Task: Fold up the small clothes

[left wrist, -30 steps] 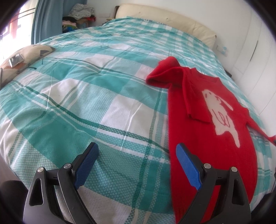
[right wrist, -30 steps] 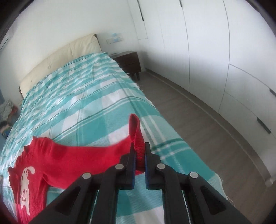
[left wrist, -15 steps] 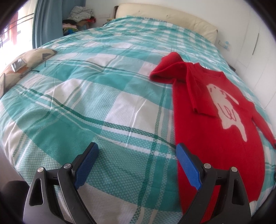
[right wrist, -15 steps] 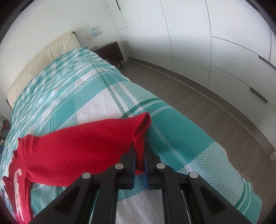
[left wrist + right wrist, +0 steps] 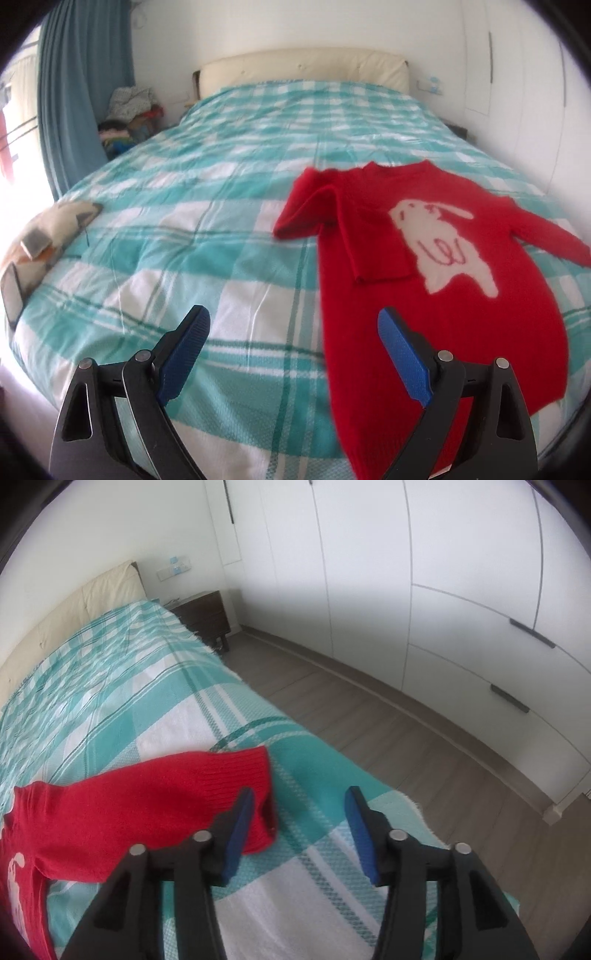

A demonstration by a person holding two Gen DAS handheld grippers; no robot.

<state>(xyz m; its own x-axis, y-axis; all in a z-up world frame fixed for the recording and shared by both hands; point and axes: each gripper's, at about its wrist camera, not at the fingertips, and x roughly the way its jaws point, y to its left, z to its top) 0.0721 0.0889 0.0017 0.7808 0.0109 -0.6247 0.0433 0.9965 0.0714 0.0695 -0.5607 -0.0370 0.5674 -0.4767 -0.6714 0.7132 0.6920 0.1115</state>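
Observation:
A small red sweater (image 5: 424, 288) with a white rabbit on its front lies flat on the teal-and-white checked bed (image 5: 221, 206). Its left sleeve is folded over the body; its right sleeve (image 5: 155, 797) stretches out toward the bed's right edge. My left gripper (image 5: 291, 332) is open and empty above the bed, just left of the sweater's hem. My right gripper (image 5: 299, 812) is open and empty, its left finger just over the right sleeve's cuff (image 5: 258, 775).
A beige pillow (image 5: 40, 236) with a phone lies at the bed's left edge. A dark nightstand (image 5: 203, 616) stands by the cream headboard (image 5: 303, 70). White wardrobe doors (image 5: 443, 590) and wood floor (image 5: 406, 738) run along the bed's right side. Clothes pile (image 5: 129, 114) by blue curtain.
My right gripper lowered the right sleeve onto the bed and opened, letting the cuff go. My left gripper stayed open and swung to face up the bed.

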